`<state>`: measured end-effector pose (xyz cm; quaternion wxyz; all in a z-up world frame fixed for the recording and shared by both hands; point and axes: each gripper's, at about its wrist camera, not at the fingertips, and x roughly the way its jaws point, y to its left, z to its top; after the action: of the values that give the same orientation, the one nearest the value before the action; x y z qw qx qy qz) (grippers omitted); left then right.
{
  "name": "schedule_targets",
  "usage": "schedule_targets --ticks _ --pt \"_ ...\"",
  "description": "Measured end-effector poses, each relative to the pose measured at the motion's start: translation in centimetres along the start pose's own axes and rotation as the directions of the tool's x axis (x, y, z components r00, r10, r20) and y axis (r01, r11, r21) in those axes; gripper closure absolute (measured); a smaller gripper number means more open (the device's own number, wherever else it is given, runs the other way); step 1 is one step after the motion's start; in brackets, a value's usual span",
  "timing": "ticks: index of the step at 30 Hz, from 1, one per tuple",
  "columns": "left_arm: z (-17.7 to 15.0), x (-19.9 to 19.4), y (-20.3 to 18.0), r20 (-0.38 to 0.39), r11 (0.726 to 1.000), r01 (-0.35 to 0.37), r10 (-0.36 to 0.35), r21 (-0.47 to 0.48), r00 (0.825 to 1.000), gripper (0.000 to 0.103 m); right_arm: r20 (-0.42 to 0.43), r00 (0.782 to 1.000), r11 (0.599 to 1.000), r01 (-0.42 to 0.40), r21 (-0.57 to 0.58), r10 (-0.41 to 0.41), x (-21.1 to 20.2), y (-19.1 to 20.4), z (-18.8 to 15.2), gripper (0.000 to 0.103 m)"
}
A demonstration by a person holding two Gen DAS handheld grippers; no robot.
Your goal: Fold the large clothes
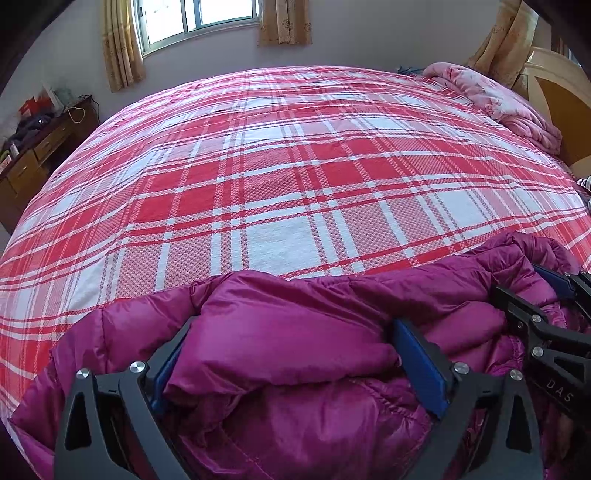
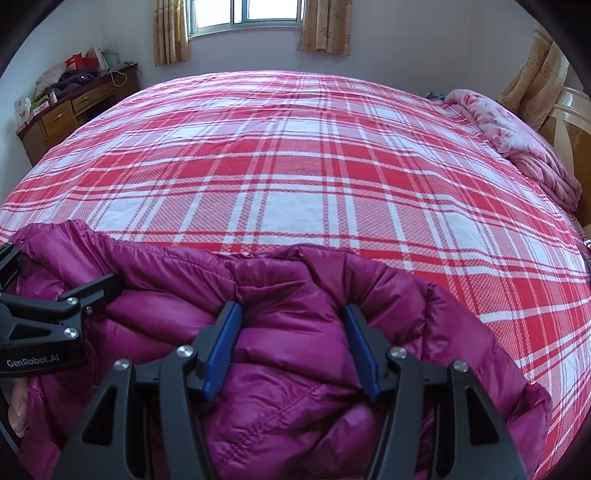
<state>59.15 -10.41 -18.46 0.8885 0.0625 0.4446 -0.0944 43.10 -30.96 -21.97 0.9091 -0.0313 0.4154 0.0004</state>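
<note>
A puffy magenta down jacket [image 1: 314,302] lies bunched on the near edge of a bed with a red and white plaid cover [image 1: 280,184]. My left gripper [image 1: 291,354] stands wide open over it, a thick fold of the jacket lying between its blue pads. My right gripper [image 2: 291,347] is beside it on the right, its blue pads pressed into a bulging fold of the jacket [image 2: 166,269]. Each gripper shows in the other's view: the right gripper [image 1: 524,291] at the right edge, the left gripper [image 2: 62,266] at the left edge.
The plaid cover [image 2: 295,166] stretches flat beyond the jacket. A folded pink quilt [image 2: 517,140] lies by the headboard [image 2: 569,122] at the far right. A cluttered wooden desk [image 2: 70,110] stands at the far left, under a curtained window [image 2: 247,14]. A person's fingers [image 2: 18,413] show at the left edge.
</note>
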Motion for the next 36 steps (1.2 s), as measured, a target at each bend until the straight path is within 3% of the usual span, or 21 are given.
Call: schedule_targets --ticks 33,36 --pt "0.5 -0.1 -0.2 -0.01 0.999 -0.038 0.038 0.02 0.999 0.001 -0.021 1.0 1.0 -0.001 -0.017 0.0 0.1 -0.1 0.5 0.039" --pt "0.8 -3.3 0.1 0.074 0.996 -0.092 0.09 0.017 0.993 0.001 0.012 0.999 0.999 -0.03 0.032 0.03 -2.3 -1.7 1.2 0.034"
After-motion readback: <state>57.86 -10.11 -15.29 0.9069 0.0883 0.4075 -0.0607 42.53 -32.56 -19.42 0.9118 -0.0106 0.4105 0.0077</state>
